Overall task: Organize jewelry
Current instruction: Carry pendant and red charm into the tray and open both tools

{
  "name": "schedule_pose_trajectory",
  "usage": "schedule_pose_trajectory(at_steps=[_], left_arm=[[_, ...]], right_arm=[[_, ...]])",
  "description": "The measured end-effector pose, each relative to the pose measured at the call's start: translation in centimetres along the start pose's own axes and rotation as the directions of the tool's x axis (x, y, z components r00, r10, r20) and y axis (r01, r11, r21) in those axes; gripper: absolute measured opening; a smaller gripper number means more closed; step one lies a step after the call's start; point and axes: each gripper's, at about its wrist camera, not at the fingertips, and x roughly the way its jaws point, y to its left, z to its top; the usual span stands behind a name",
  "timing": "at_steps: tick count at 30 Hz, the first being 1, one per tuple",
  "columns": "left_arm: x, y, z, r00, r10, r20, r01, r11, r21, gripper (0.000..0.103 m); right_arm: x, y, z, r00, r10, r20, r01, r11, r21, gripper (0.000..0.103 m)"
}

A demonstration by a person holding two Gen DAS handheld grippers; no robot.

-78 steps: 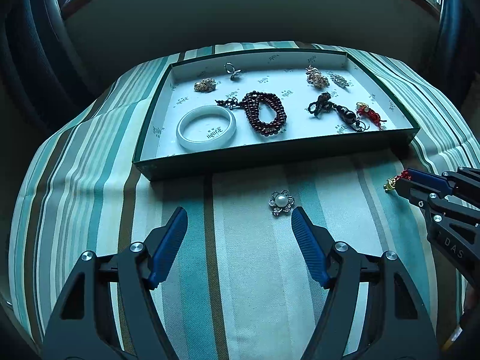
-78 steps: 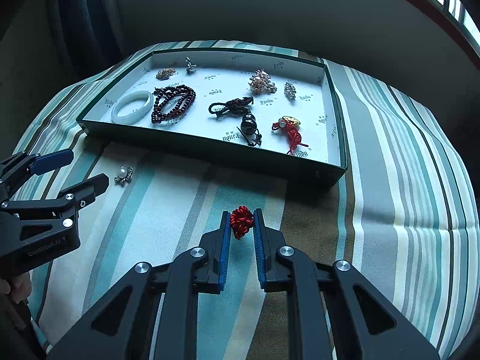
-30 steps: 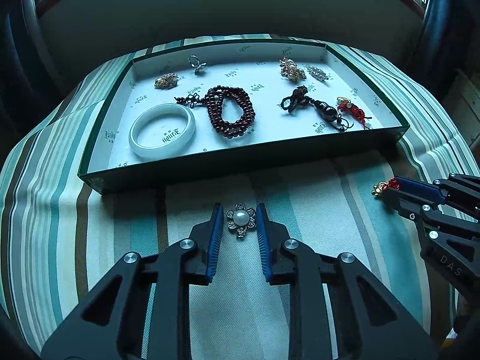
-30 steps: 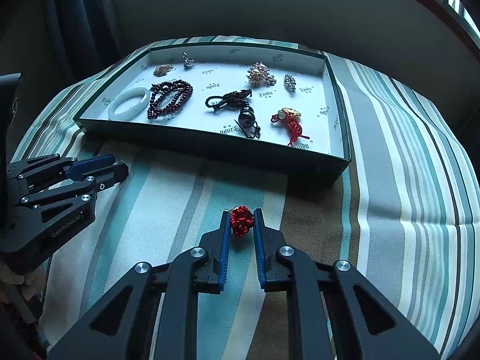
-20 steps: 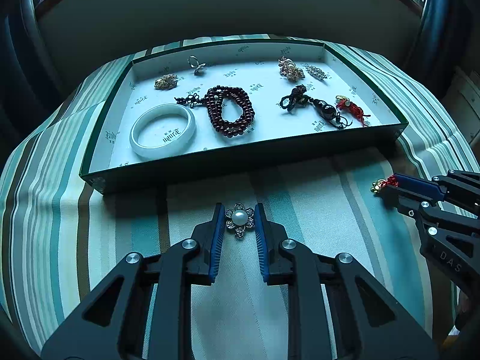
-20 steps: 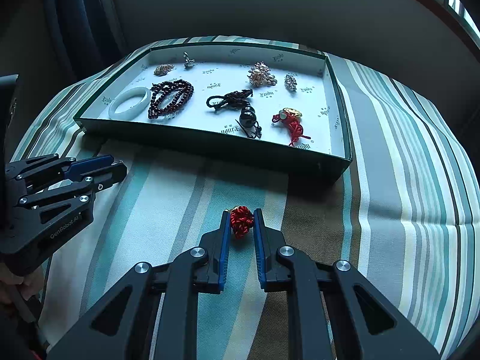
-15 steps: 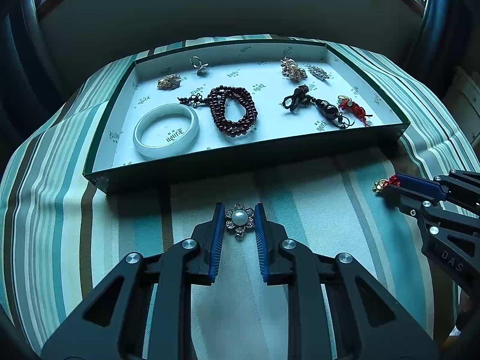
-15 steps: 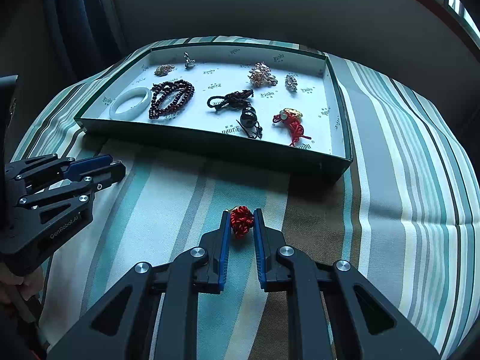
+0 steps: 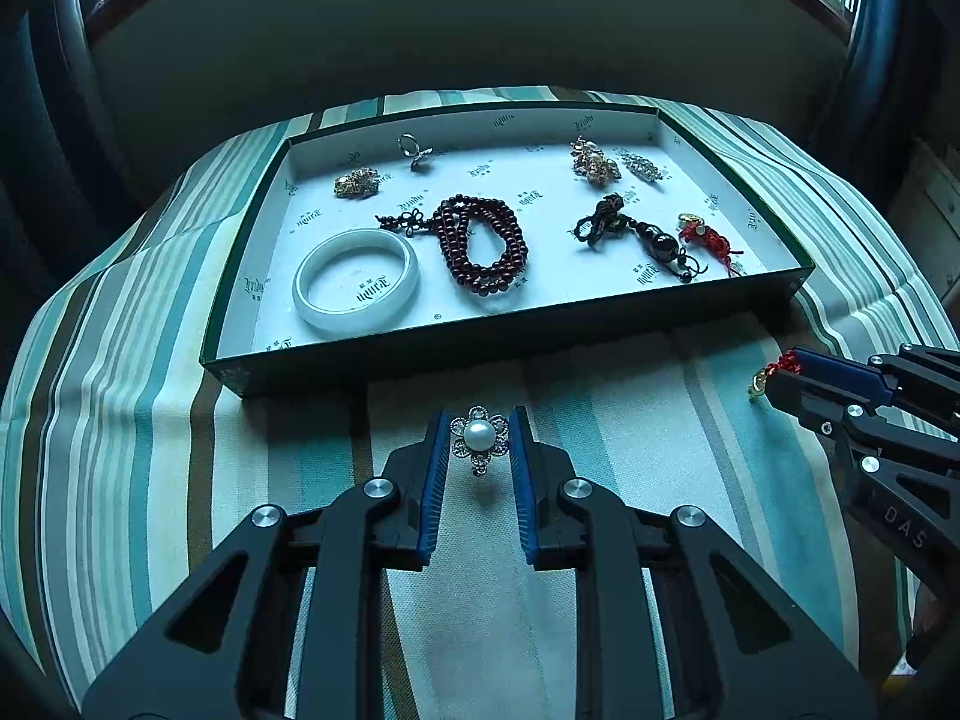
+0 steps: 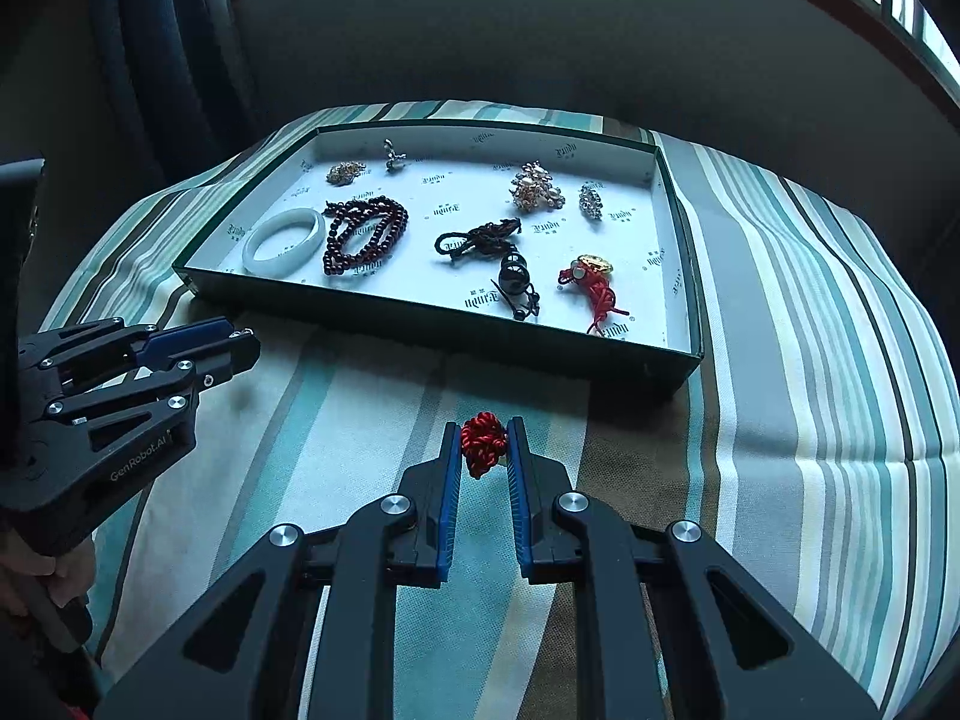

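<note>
My left gripper (image 9: pixel 479 420) is shut on a pearl flower brooch (image 9: pixel 479 437) and holds it just in front of the green jewelry tray (image 9: pixel 516 324). My right gripper (image 10: pixel 483 429) is shut on a red knotted cord charm (image 10: pixel 482 443), which also shows in the left wrist view (image 9: pixel 780 367) with a small gold end. The left gripper shows at the left of the right wrist view (image 10: pixel 240 348); the brooch is hidden there. The tray (image 10: pixel 432 333) holds a white bangle (image 9: pixel 356 281), a dark red bead bracelet (image 9: pixel 483 243), a black bead cord (image 9: pixel 636 234) and a red tassel charm (image 9: pixel 708 240).
The tray's back row holds a gold brooch (image 9: pixel 357 182), a silver ring (image 9: pixel 413 150), a pearl cluster brooch (image 9: pixel 594 163) and a crystal brooch (image 9: pixel 642 167). A striped teal cloth (image 10: pixel 810 360) covers the rounded table. A dark wall and curtains stand behind.
My left gripper came forward and closed on the pearl brooch, then lifted it slightly off the cloth. My right gripper has stayed shut on the red charm, hardly moving.
</note>
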Motion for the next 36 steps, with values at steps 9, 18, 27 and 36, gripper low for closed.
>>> schedule_pose_trajectory(at_steps=[9,18,27,36], left_arm=[[-1.7,1.0,2.7,0.997,-0.005,0.073,0.006,1.000,-0.015,0.020],[0.2,2.4,7.6,0.991,0.032,0.127,-0.029,0.999,-0.031,0.020],[4.3,4.0,12.0,0.987,0.077,0.140,-0.069,0.996,-0.056,0.020],[9.1,6.0,13.8,0.994,0.093,0.058,-0.085,0.990,-0.115,0.020]], right_arm=[[-1.1,0.3,3.9,0.996,0.016,0.090,-0.015,1.000,-0.004,0.015],[0.8,0.5,9.3,0.987,0.020,0.162,-0.019,1.000,-0.006,0.015],[5.6,0.3,13.4,0.987,0.040,0.155,-0.045,0.999,0.028,0.015],[10.8,0.1,14.3,0.997,0.026,0.068,-0.030,0.998,0.060,0.015]])
